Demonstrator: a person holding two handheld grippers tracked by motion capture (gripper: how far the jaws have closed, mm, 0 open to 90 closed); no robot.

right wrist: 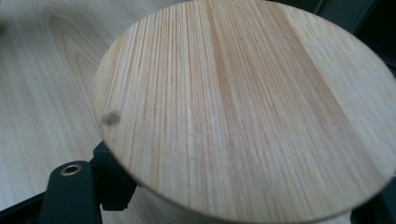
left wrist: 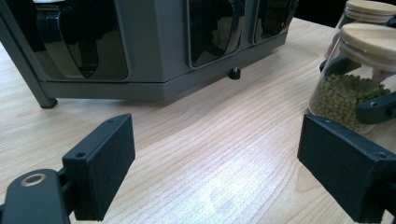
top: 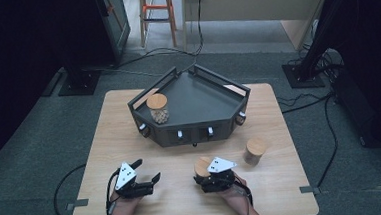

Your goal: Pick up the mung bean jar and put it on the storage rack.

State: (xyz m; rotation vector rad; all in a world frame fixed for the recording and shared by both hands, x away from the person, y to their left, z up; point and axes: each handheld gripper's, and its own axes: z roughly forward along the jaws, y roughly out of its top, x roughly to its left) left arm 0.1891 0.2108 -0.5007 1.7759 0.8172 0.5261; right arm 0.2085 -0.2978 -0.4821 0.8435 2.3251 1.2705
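The left gripper (top: 145,170) rests on the surface (top: 130,141) with its jaws spread wide and nothing between them. To its right, the right gripper (top: 208,175) pinches a jar (left wrist: 355,93) of green beans under its wooden lid (right wrist: 243,107), and the jar looks like it stands on the surface. This looks like the grab step just done, so next comes a straight lift and a carry forward to the tray (top: 203,104), where another jar (top: 158,108) already stands.
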